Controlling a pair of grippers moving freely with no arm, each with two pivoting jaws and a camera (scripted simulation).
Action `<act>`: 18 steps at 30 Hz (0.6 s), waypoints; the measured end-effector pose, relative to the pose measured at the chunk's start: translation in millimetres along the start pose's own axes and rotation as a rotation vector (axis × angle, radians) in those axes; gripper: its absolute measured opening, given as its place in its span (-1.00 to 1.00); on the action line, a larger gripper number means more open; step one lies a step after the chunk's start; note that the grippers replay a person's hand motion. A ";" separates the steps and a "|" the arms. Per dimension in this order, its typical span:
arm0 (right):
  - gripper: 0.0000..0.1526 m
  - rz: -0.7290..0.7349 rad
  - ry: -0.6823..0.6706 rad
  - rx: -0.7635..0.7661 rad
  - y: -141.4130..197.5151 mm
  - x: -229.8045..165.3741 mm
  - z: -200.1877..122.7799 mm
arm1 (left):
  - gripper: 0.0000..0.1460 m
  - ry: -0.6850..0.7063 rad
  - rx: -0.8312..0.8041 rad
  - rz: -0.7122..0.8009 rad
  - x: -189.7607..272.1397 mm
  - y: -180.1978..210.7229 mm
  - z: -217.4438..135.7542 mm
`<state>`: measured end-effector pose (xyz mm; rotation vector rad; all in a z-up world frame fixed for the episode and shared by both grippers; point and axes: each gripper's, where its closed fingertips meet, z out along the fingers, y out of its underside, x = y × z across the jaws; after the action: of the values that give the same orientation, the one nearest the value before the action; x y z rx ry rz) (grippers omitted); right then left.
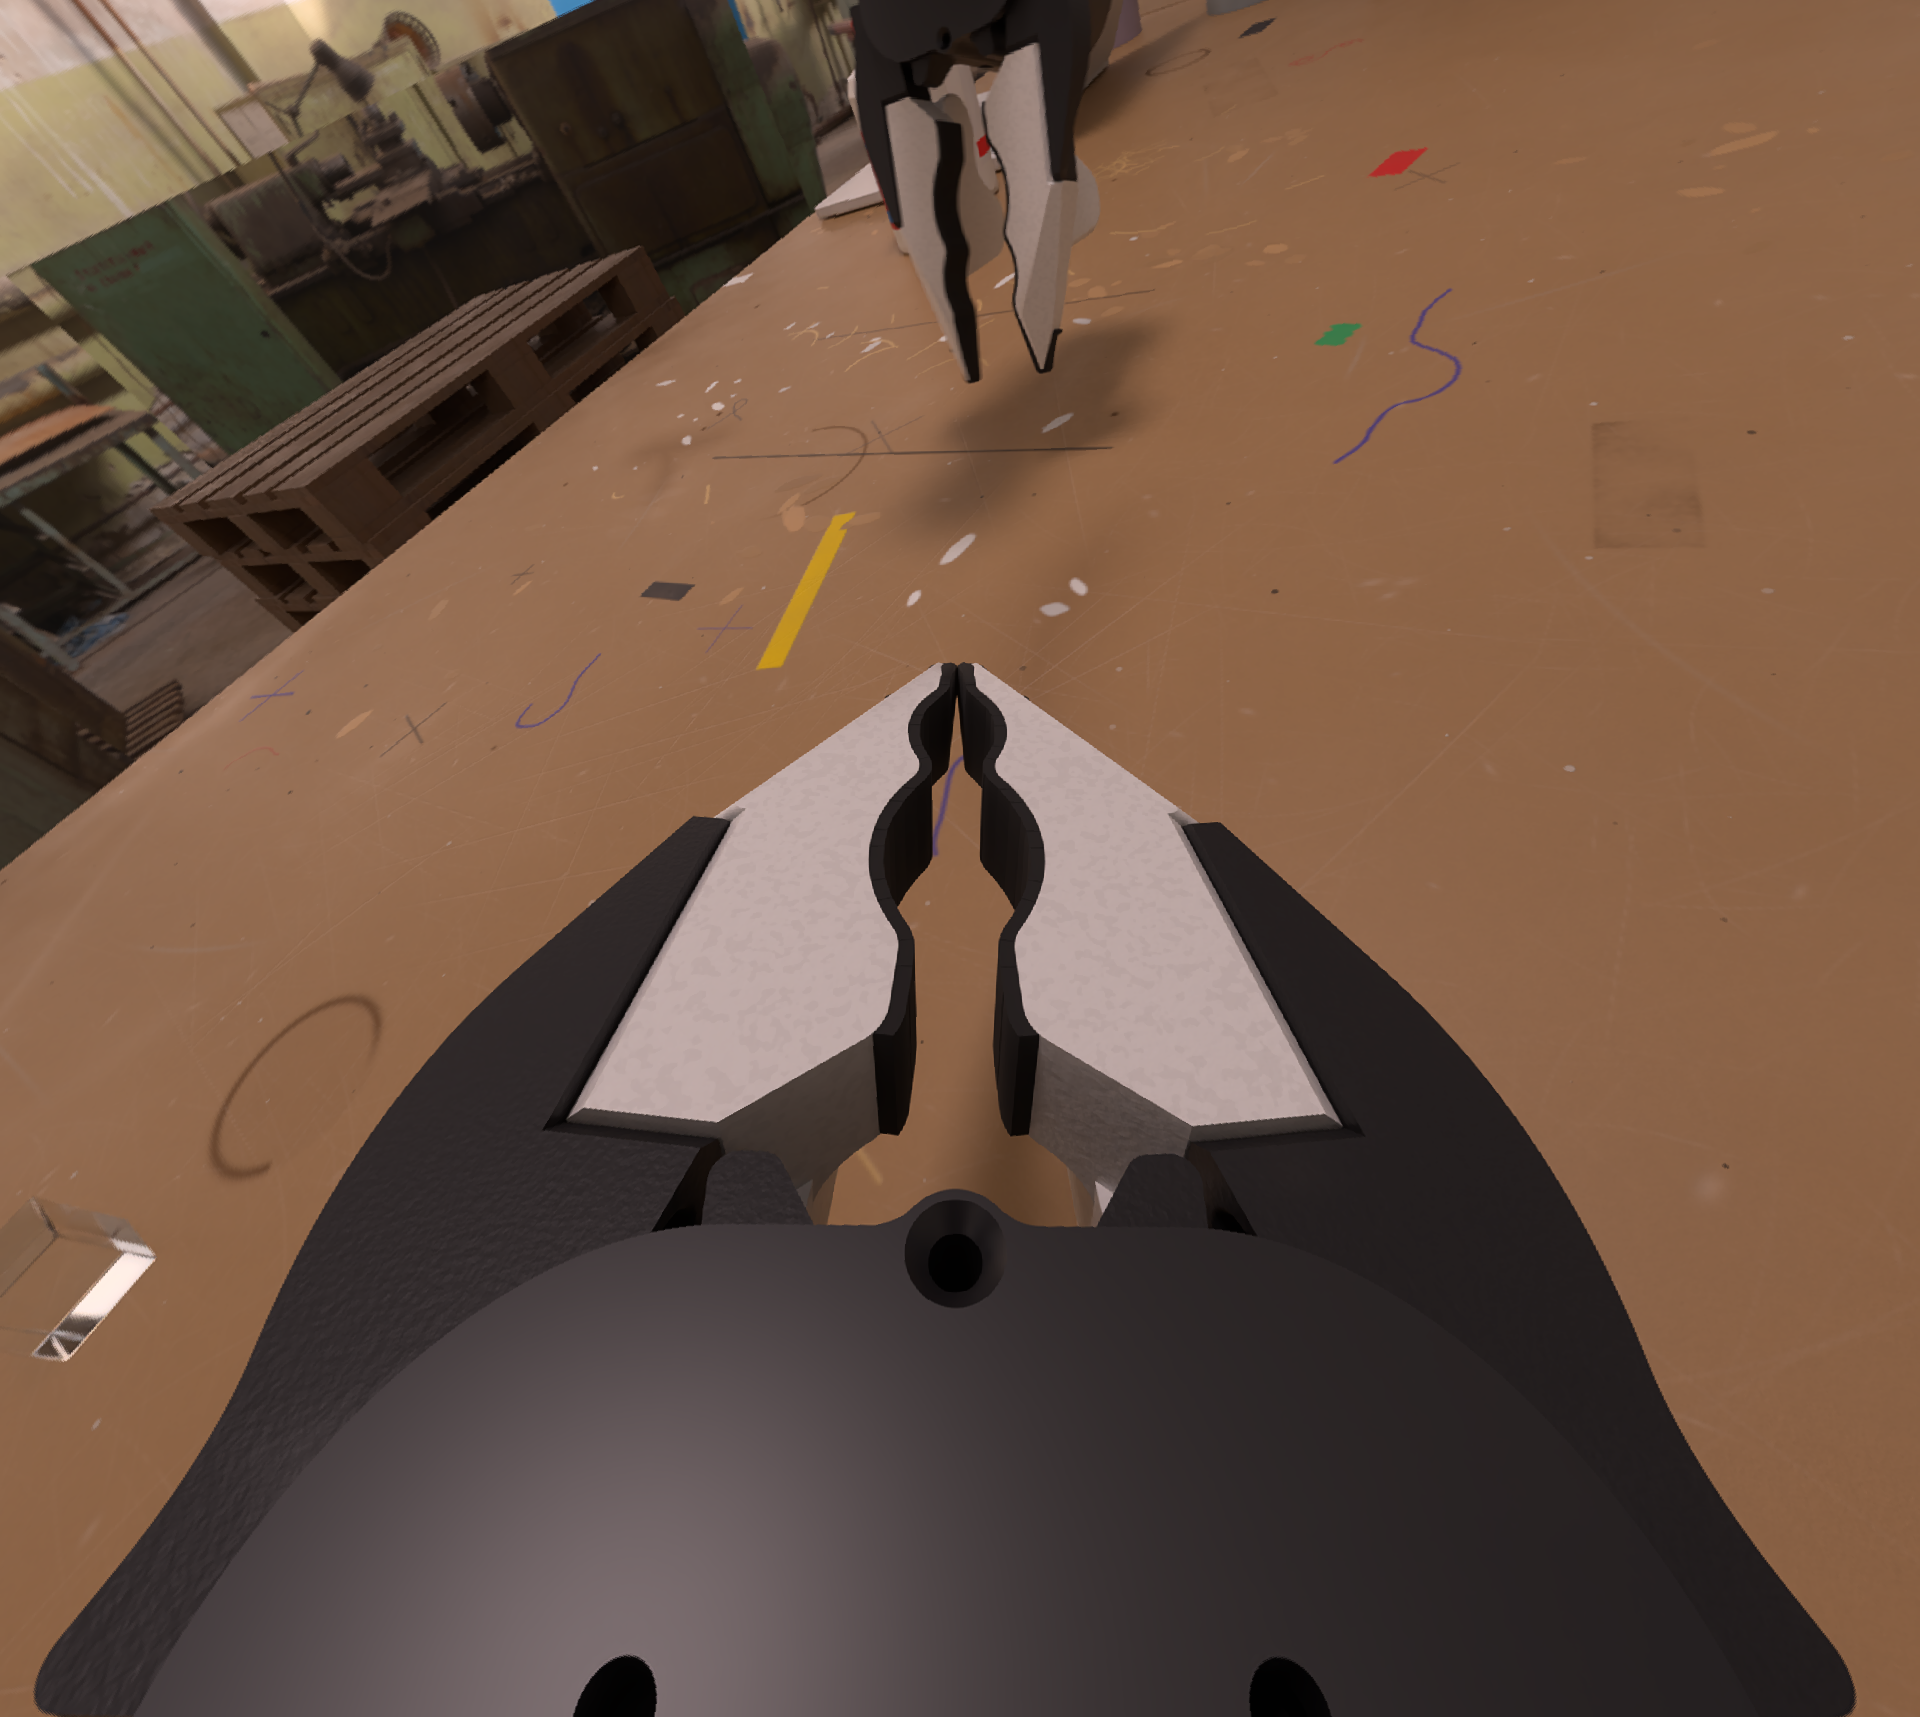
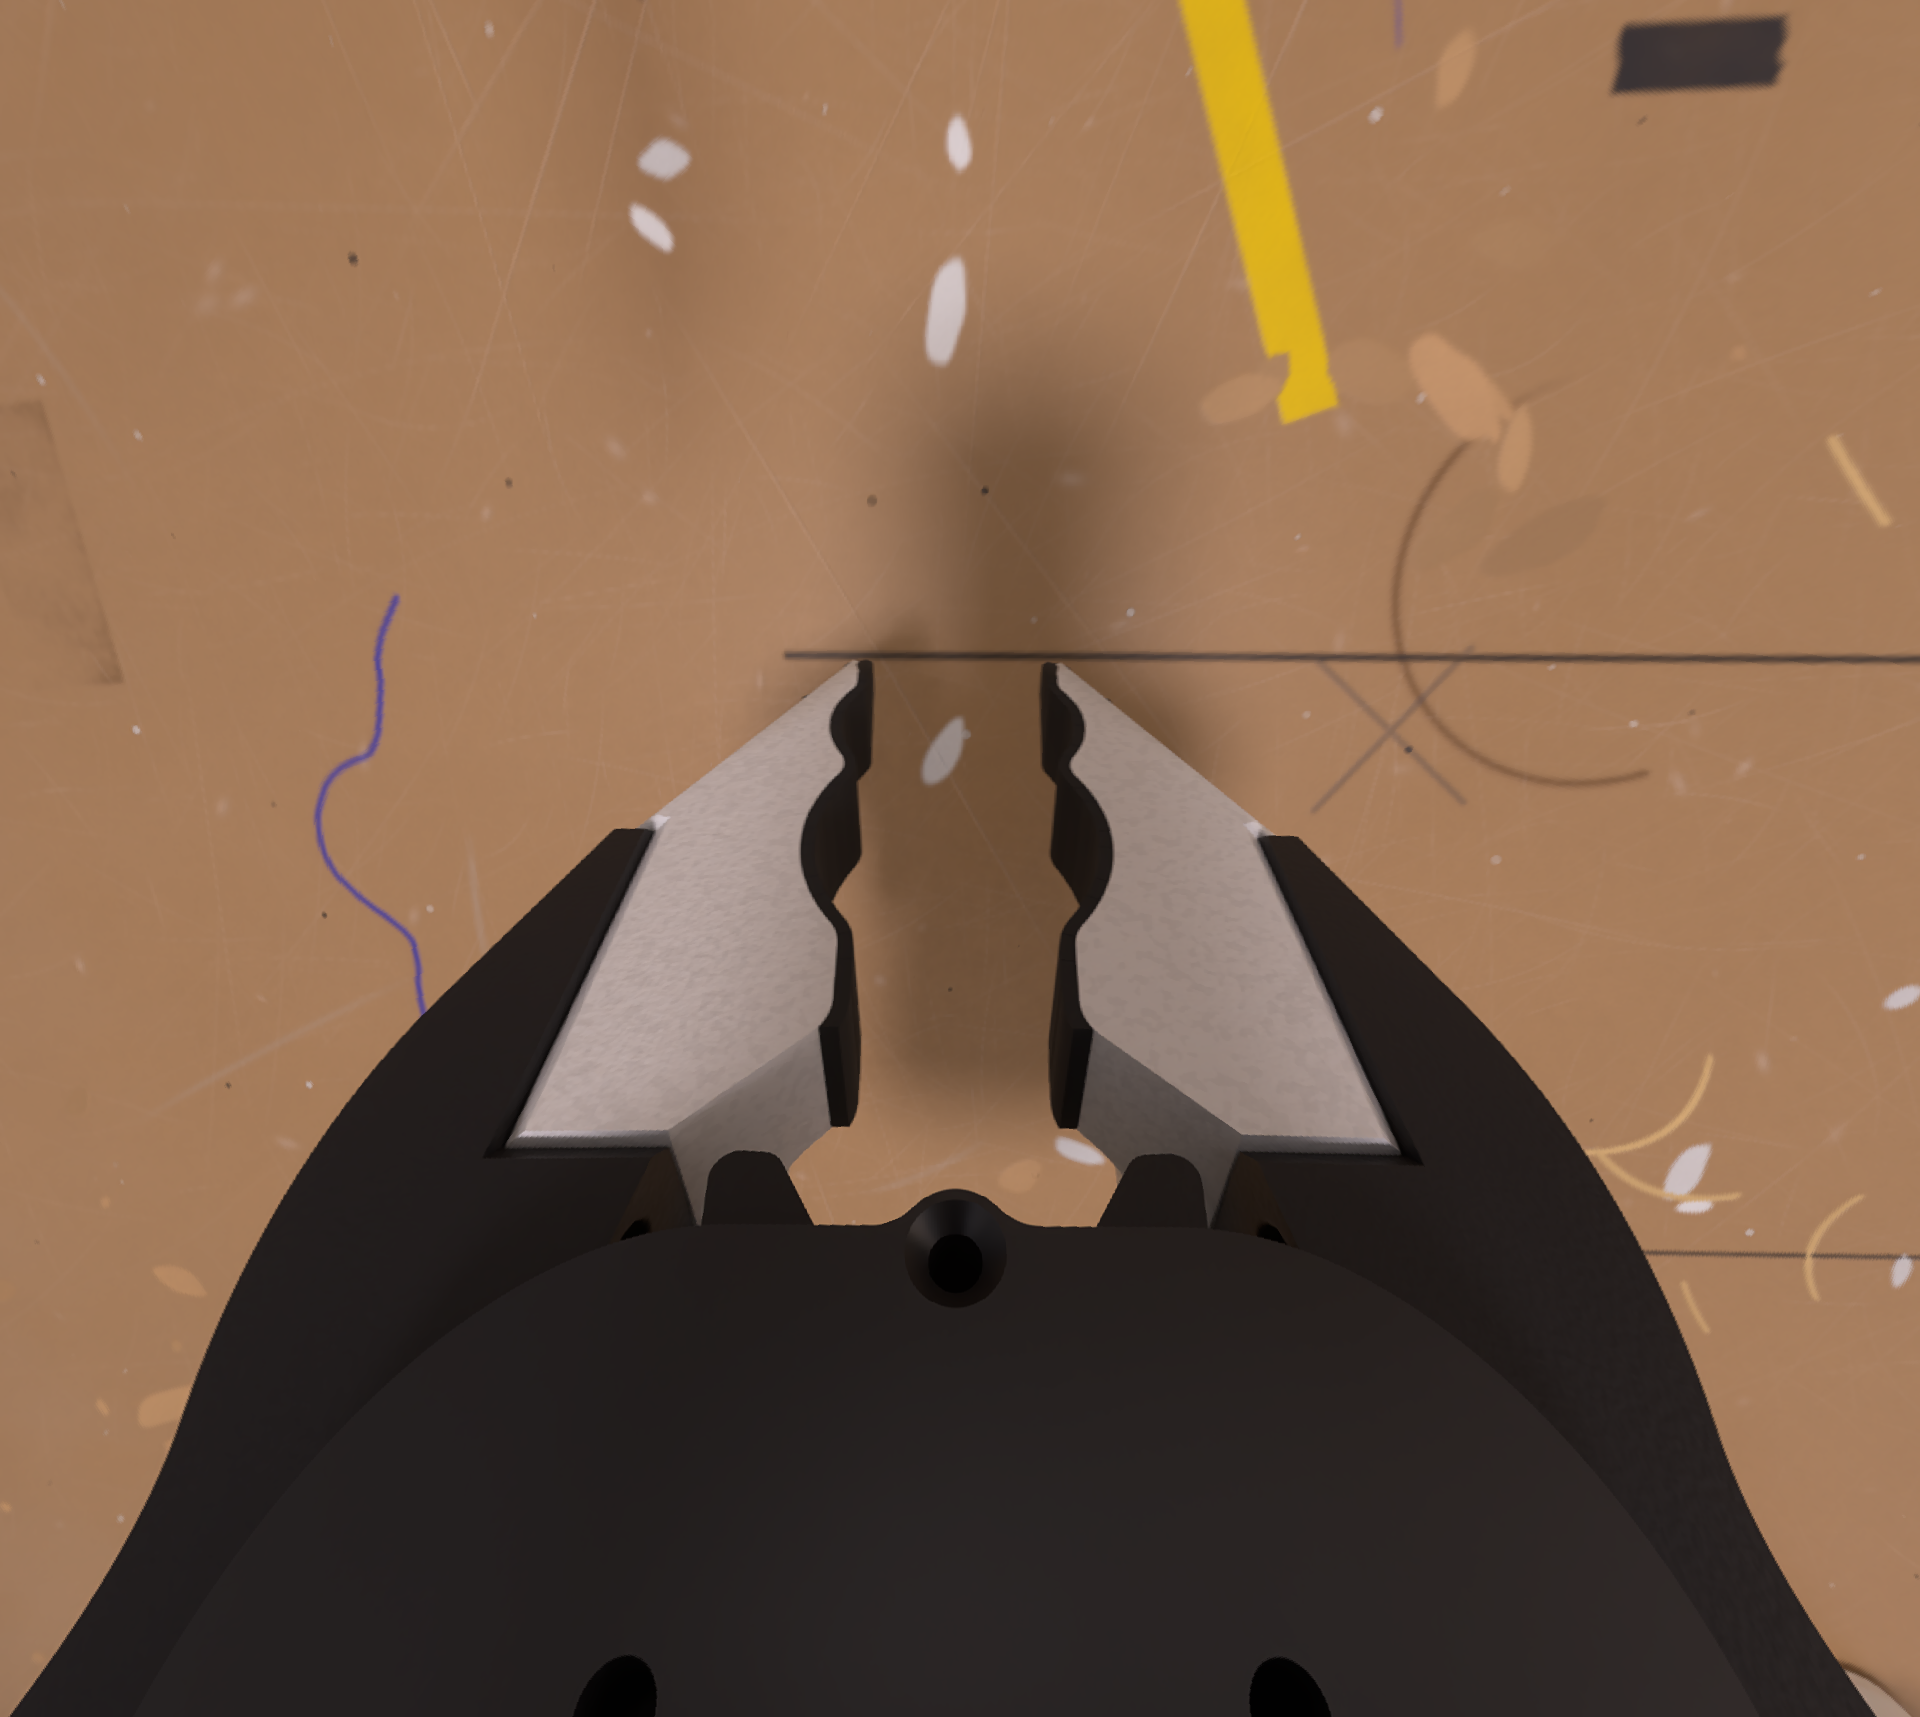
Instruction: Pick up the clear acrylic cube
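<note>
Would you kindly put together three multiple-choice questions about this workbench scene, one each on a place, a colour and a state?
1. Where in the left wrist view is the clear acrylic cube?
A. far lower left, beside the gripper
B. between the fingers
C. on the box

2. What colour is the long tape strip on the table?
A. green
B. yellow
C. white

3. How do the left gripper and the right gripper stand?
A. both open
B. left open, right shut
C. left shut, right open

Answers: 1 A, it lies on the table at the frame edge. 2 B, plainly yellow. 3 C, left tips meet on nothing; right tips stand apart.
</note>
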<state>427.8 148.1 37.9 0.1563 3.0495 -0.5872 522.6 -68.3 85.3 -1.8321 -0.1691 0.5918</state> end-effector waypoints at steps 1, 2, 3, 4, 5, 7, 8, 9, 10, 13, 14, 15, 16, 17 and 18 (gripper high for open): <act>-0.65 -0.006 -0.002 -0.015 2.9 -1.7 1.6 | -1.00 -0.005 -0.005 -0.003 -1.3 0.6 -0.4; -0.71 -0.013 0.007 -0.020 5.3 -2.2 1.8 | -1.00 -0.013 -0.010 -0.006 -3.3 1.5 -0.9; -0.73 -0.018 0.016 -0.027 8.0 -3.0 1.1 | -1.00 -0.024 -0.017 -0.009 -6.0 2.8 -1.6; -0.73 -0.019 0.021 -0.034 11.2 -3.8 -0.2 | -1.00 -0.038 -0.027 -0.012 -9.7 4.5 -2.4; -0.73 -0.017 0.022 -0.040 14.7 -4.7 -1.6 | -1.00 -0.056 -0.044 -0.016 -14.5 6.5 -3.5; -0.73 0.004 0.014 -0.045 22.9 -6.9 -4.7 | -1.00 -0.094 -0.096 -0.038 -26.8 10.2 -7.7; -0.73 0.016 0.008 -0.046 26.8 -8.0 -6.9 | -1.00 -0.107 -0.122 -0.054 -33.9 11.1 -11.2; -0.73 0.025 0.005 -0.042 29.2 -8.8 -9.9 | -1.00 -0.119 -0.148 -0.075 -42.5 12.0 -16.0; -0.72 0.030 0.006 -0.022 28.9 -9.4 -14.3 | -1.00 -0.133 -0.179 -0.099 -53.6 12.7 -22.1; -0.55 0.039 0.019 0.133 10.2 -11.4 -36.3 | -0.90 -0.125 -0.283 -0.124 -93.9 15.8 -40.4; -0.53 0.033 0.022 0.210 -0.7 -12.7 -45.2 | -0.82 -0.108 -0.333 -0.102 -110.9 17.9 -45.4; -0.52 0.024 0.024 0.293 -12.4 -14.6 -54.0 | -0.74 -0.104 -0.382 -0.074 -130.5 19.8 -49.3; -0.51 0.013 0.023 0.375 -24.3 -17.4 -62.1 | -0.69 -0.091 -0.434 -0.047 -149.6 22.2 -51.8; -0.51 -0.002 0.017 0.446 -34.5 -20.9 -68.4 | -0.65 -0.057 -0.488 -0.019 -166.0 25.8 -52.9; -0.51 -0.018 0.009 0.503 -42.8 -24.9 -72.8 | -0.58 -0.019 -0.544 0.025 -181.8 31.3 -53.1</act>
<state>447.2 133.3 122.5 0.1401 2.8425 -1.3441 385.5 -196.6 125.0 -2.3558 -0.3460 0.6201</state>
